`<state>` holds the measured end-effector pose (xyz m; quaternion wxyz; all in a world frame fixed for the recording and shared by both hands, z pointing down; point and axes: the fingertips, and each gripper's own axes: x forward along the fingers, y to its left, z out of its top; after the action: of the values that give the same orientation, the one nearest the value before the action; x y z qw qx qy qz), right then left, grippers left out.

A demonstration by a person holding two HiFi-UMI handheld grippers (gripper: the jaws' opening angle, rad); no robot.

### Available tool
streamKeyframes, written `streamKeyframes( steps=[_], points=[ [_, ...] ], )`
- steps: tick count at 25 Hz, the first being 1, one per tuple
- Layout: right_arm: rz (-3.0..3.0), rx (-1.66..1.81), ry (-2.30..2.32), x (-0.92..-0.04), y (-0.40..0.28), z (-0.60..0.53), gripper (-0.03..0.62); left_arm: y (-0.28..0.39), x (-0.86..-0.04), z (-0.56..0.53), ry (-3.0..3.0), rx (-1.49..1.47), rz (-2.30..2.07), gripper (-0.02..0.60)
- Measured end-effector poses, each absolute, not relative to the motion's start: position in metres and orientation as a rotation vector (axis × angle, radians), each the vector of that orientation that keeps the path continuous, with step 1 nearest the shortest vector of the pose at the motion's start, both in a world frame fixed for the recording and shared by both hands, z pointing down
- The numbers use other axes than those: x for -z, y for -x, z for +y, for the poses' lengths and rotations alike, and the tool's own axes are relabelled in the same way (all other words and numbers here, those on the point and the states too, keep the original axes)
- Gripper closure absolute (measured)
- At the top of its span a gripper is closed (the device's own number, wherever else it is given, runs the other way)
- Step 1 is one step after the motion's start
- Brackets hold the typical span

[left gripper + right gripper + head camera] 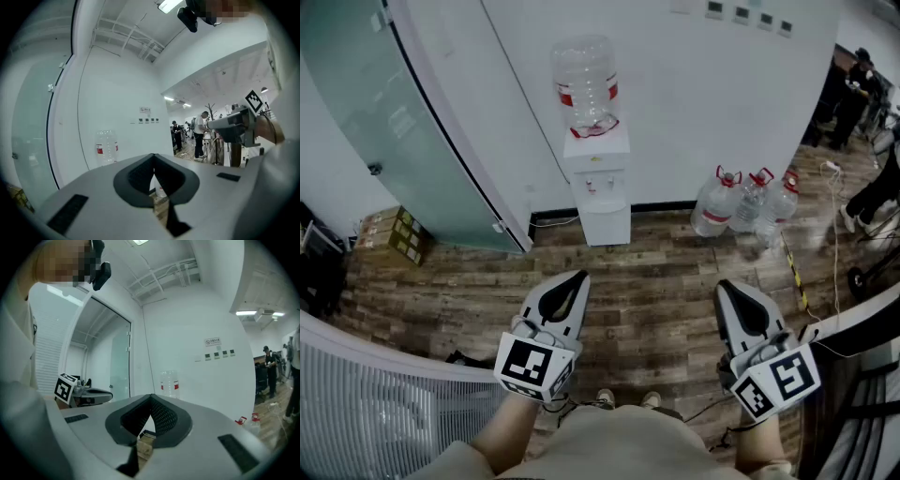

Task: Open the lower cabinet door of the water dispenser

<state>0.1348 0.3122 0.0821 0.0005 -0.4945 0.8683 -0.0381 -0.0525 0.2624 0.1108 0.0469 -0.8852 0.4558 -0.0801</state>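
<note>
Left gripper (577, 276) clenched, empty | right gripper (727, 285) clenched, empty | lower cabinet door (607, 225) indistinct

We see a white wall (694, 112), a brown wood floor (656, 291) and a big glass door (384, 122).

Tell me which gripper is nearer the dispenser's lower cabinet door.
Left. The left gripper is short of the lower cabinet door, nearly in line; the right gripper is farther right.
</note>
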Motion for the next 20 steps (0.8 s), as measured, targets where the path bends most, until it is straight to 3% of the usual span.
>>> streamKeyframes(
  steps=[20],
  points=[
    [2.762, 0.165, 1.614, -0.110, -0.169, 0.329, 0.588, 0.021, -0.127, 0.286, 2.724, 0.256, 1.418, 0.575]
  ],
)
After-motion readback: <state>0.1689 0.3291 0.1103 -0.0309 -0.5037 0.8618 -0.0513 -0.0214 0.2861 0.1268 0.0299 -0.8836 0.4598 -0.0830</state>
